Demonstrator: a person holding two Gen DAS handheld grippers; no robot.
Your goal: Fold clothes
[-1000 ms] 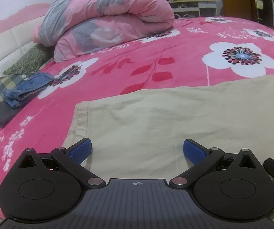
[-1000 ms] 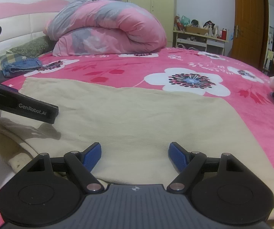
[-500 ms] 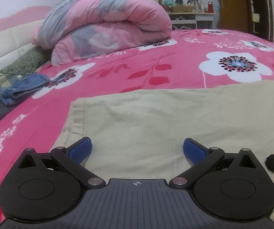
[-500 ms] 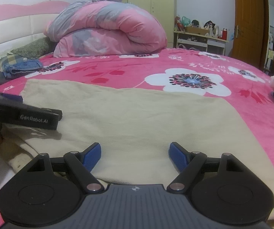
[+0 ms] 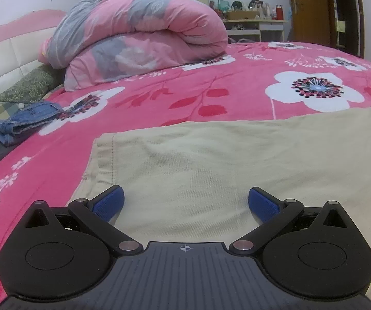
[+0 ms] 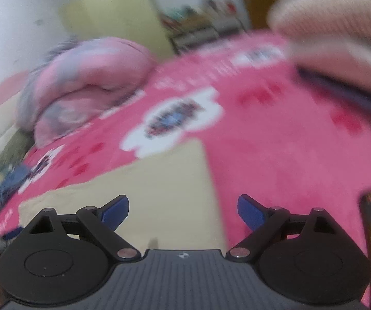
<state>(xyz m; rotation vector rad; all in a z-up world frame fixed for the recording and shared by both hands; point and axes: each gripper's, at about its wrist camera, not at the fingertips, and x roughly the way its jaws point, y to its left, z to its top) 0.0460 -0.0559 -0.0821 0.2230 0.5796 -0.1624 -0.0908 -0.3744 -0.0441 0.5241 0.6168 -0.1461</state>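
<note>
Motion blur fills your right wrist view: half a second ago this camera sat square over the beige garment, and now it is rolled and swung toward the garment's right-hand edge, where the cloth ends against the pink floral bedspread (image 6: 276, 160). Your right claw (image 6: 183, 209) is opening at this moment, its blue pads wide apart with nothing between them. That reads as you giving up the near hem and heading for the far end of the cloth, likely to start a fold from there.

Your left claw (image 5: 184, 202) has hardly shifted. It hovers low over the beige garment (image 5: 224, 160), pads spread wide and gripping nothing, with the hemmed left end of the cloth just ahead of it.

The garment lies flat and unfolded along the near side of the bed. A small stack of clothes topped by folded denim (image 5: 25, 121) sits well apart near the headboard, and the rolled pink quilt (image 5: 139, 38) lies behind. No basket, box or other container shows in either view.
</note>
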